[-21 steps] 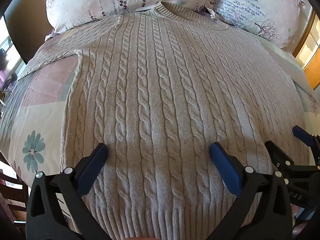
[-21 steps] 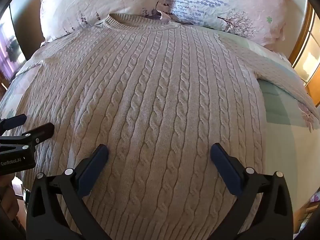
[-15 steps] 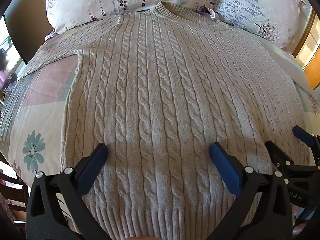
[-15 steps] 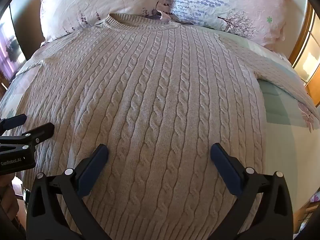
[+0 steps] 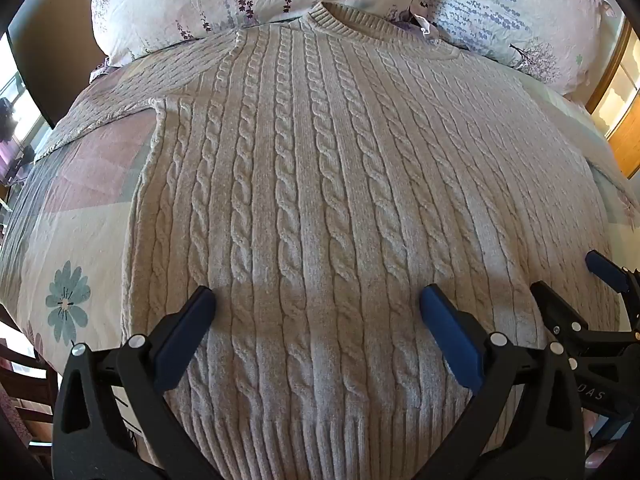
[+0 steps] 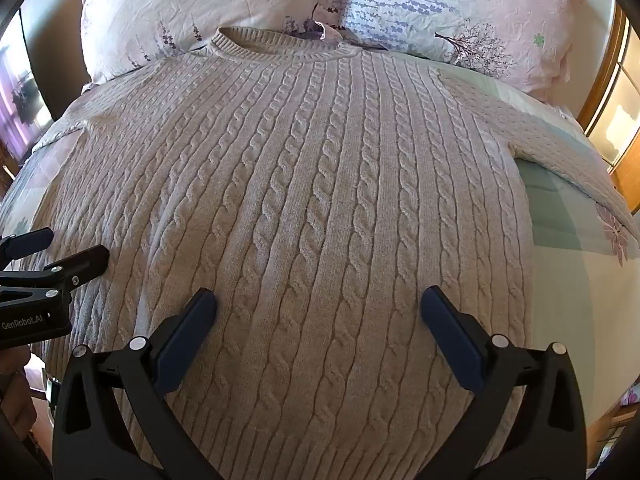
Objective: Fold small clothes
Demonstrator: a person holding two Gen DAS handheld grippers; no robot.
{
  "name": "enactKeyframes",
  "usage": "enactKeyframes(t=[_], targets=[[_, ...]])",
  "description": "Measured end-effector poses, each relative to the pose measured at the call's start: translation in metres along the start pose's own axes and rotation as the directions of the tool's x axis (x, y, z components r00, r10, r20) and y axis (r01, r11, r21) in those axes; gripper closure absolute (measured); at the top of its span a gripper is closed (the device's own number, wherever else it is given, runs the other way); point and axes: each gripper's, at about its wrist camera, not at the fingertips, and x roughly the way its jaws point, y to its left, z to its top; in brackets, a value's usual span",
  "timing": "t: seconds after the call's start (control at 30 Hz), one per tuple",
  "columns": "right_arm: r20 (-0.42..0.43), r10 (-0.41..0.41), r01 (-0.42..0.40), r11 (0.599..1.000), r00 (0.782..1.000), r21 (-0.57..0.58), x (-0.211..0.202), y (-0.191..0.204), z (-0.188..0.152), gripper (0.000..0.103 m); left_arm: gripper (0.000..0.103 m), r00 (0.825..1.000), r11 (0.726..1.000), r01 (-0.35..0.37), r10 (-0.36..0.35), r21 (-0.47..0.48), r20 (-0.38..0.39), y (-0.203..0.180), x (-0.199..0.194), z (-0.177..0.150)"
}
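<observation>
A beige cable-knit sweater [image 5: 320, 184] lies flat and face up on the bed, collar toward the pillows, sleeves spread out to both sides; it also fills the right wrist view [image 6: 320, 200]. My left gripper [image 5: 316, 308] is open and empty, hovering over the lower left part of the sweater near the ribbed hem. My right gripper [image 6: 318, 308] is open and empty over the lower right part. Each gripper shows at the edge of the other's view, the right one [image 5: 576, 292] and the left one [image 6: 52, 252].
Two floral pillows [image 6: 440, 12] lie at the head of the bed behind the collar. The patchwork floral bedspread [image 5: 68, 264] shows on both sides of the sweater. A wooden frame [image 6: 612, 100] stands at the right, and chair parts [image 5: 24, 376] at the lower left.
</observation>
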Motion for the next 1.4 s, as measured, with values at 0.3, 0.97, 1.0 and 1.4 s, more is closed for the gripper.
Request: enactKeyframes(t=[0.3,0.97,1.0,1.4], targets=[[0.001,0.0,0.0,1.0,1.0,0.0,-0.0002,0.0,0.0001,0.001,0.002,1.0,1.0,0.0,0.0,0.0,0.0,0.0002,0.0,0.0001],[0.003,0.0,0.0,1.0,1.0,0.0,-0.0005,0.0001,-0.0002,0.001,0.002,1.0,1.0,-0.002,0.002,0.001,-0.001,0.0001,0.0,0.0001],[0.003,0.0,0.0,1.0,1.0,0.0,-0.0005,0.0,-0.0002,0.001,0.002,1.0,1.0,-0.002,0.002,0.001,0.0,0.0001,0.0,0.0001],[0.004,0.0,0.0,1.0,1.0,0.0,-0.0008,-0.0003,-0.0005,0.001,0.002,1.0,1.0,-0.002,0.002,0.005,-0.008,0.0007,0.0039,-0.0007]])
